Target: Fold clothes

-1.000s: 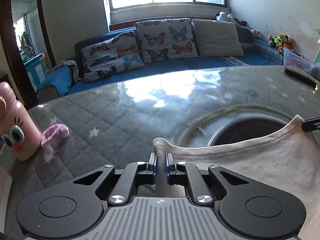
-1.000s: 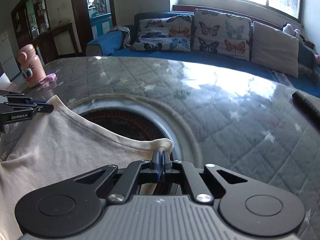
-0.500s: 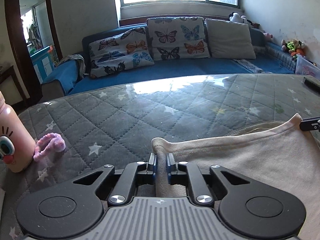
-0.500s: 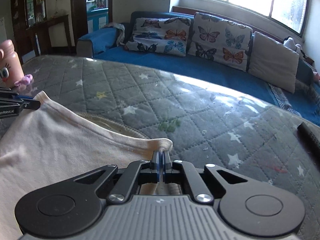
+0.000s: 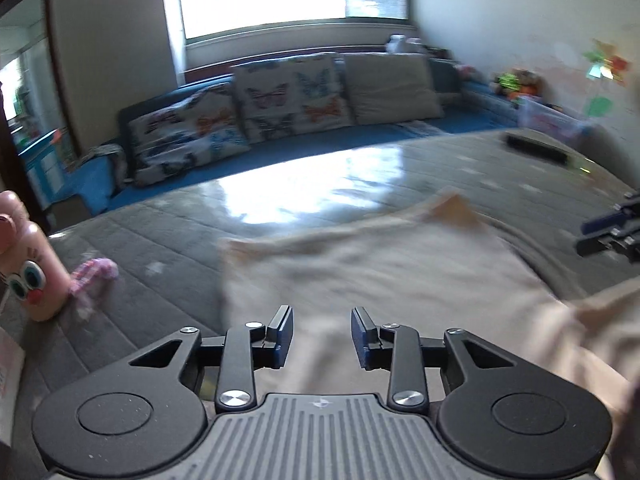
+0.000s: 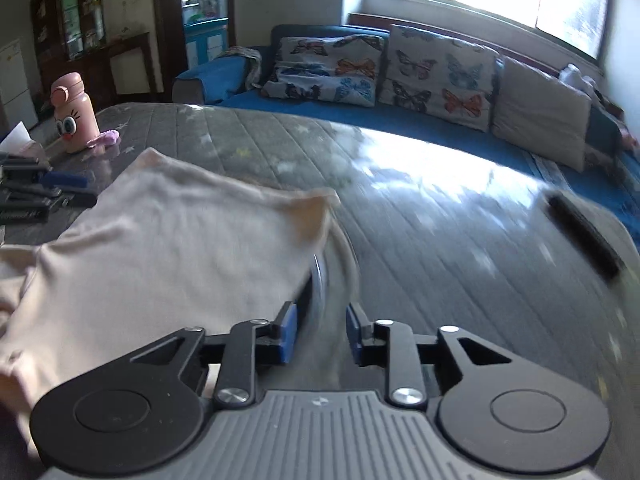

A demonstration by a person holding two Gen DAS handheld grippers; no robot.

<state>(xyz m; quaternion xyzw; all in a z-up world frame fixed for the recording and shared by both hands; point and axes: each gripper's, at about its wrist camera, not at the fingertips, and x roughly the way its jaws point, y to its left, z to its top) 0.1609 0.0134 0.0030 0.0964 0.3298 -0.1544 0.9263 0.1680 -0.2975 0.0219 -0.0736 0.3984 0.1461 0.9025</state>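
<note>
Both grippers, left [image 5: 322, 335] and right [image 6: 321, 334], hang spread and empty. Shirt [image 5: 380, 264] lies just ahead of the left, forward-left of the right

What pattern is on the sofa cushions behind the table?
Colourful butterflies on the white sofa cushions; the right wrist view shows them sharpest.

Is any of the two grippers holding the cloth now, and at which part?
No. The left gripper and right gripper both have open jaws; the beige garment lies loose on the table.

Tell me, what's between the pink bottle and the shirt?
Only the small pink fuzzy thing, beside the pink bottle; then bare quilted table cover up to the shirt, in the right wrist view.
</note>
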